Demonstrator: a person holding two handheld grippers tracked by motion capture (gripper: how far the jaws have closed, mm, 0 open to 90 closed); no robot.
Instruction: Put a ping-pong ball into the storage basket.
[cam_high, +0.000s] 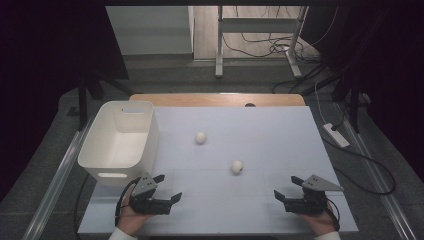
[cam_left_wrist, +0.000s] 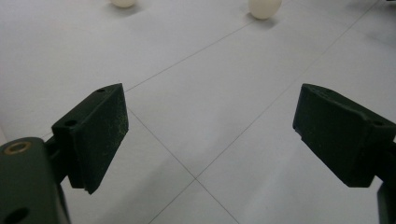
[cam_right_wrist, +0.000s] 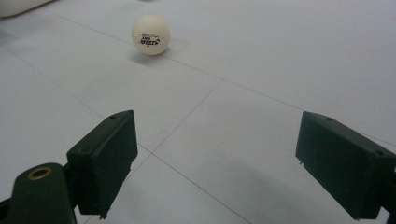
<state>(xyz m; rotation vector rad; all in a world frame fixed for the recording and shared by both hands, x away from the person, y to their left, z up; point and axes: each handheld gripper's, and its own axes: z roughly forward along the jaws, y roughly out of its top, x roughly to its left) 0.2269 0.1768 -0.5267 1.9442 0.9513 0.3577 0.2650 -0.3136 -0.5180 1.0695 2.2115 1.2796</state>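
Note:
Two white ping-pong balls lie on the white table (cam_high: 260, 130): a far ball (cam_high: 200, 137) near the middle and a near ball (cam_high: 237, 166) closer to me. In the left gripper view the near ball (cam_left_wrist: 265, 8) and the far ball (cam_left_wrist: 123, 2) sit at the top edge. The right gripper view shows the near ball (cam_right_wrist: 150, 35) with printed lettering. My left gripper (cam_high: 168, 187) rests at the front left, jaws open and empty (cam_left_wrist: 210, 135). At the front right my right gripper (cam_high: 288, 188) is open and empty too (cam_right_wrist: 217, 163).
A white plastic bin (cam_high: 120, 140) with handle slots stands at the table's left edge, just beyond the left gripper. A wooden strip (cam_high: 217, 99) runs along the far edge. Cables and a desk frame (cam_high: 260, 45) lie on the floor behind.

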